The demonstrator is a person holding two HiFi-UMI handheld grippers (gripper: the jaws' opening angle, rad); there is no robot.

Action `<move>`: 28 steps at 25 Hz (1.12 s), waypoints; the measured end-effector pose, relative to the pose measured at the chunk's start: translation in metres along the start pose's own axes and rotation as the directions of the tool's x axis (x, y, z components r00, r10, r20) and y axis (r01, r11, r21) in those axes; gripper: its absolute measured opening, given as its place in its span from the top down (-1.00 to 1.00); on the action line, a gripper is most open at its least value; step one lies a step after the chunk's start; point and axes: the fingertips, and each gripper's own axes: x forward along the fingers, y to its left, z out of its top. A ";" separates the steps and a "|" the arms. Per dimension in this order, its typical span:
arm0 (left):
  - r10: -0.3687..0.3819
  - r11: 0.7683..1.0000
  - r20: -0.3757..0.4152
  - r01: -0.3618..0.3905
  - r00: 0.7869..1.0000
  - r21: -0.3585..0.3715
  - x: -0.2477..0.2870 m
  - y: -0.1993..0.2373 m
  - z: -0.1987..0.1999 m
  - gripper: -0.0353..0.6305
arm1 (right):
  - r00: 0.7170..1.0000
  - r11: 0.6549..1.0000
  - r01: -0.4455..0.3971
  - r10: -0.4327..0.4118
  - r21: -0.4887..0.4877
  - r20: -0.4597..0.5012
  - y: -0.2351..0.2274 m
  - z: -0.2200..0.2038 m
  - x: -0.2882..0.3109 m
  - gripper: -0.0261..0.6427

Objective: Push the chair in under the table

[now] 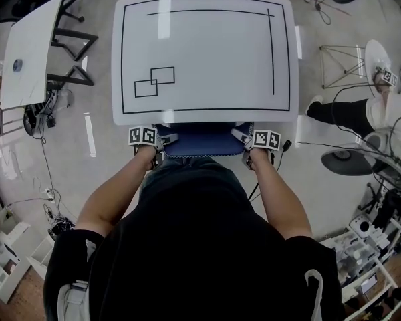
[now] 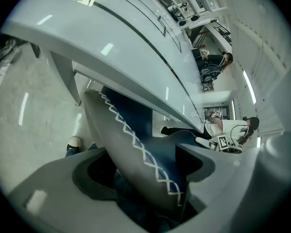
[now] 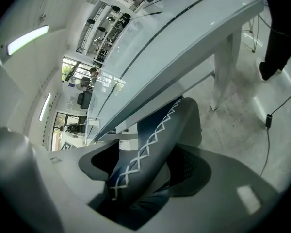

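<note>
A chair with a blue front, a grey back and white cross stitching stands tucked against the near edge of the white table; only the top of the chair back shows past the rim. My left gripper clasps the back's left end and my right gripper its right end. In the left gripper view the chair back fills the span of the left gripper, under the table. In the right gripper view the chair back likewise sits within the right gripper, below the table. The seat is hidden.
A second white table and black chair legs stand at the left. A wire stand, another person's leg and a round base are at the right. Cables cross the floor. Shelves fill the lower right.
</note>
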 end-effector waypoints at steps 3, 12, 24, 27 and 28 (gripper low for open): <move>-0.009 1.000 0.014 0.009 1.000 -0.002 0.003 0.002 0.001 -0.21 | 1.000 1.000 -0.004 0.004 -0.008 0.009 -0.003 0.000 0.002 -0.11; -0.019 1.000 0.039 0.019 0.999 -0.001 0.007 0.008 -0.001 -0.23 | 1.000 1.000 -0.005 0.005 -0.027 0.013 -0.007 -0.003 0.006 -0.12; 0.004 1.000 0.073 -0.004 0.997 -0.004 0.012 0.023 -0.008 -0.23 | 1.000 0.997 0.015 -0.016 -0.081 -0.009 -0.019 -0.020 0.015 -0.11; 0.015 1.000 0.074 -0.016 0.997 0.008 0.015 0.027 -0.009 -0.23 | 0.999 0.995 0.025 -0.027 -0.097 -0.018 -0.026 -0.028 0.019 -0.11; 0.018 1.000 0.075 -0.019 0.997 0.013 0.016 0.027 -0.010 -0.23 | 0.999 0.995 0.029 -0.031 -0.098 -0.019 -0.028 -0.030 0.019 -0.11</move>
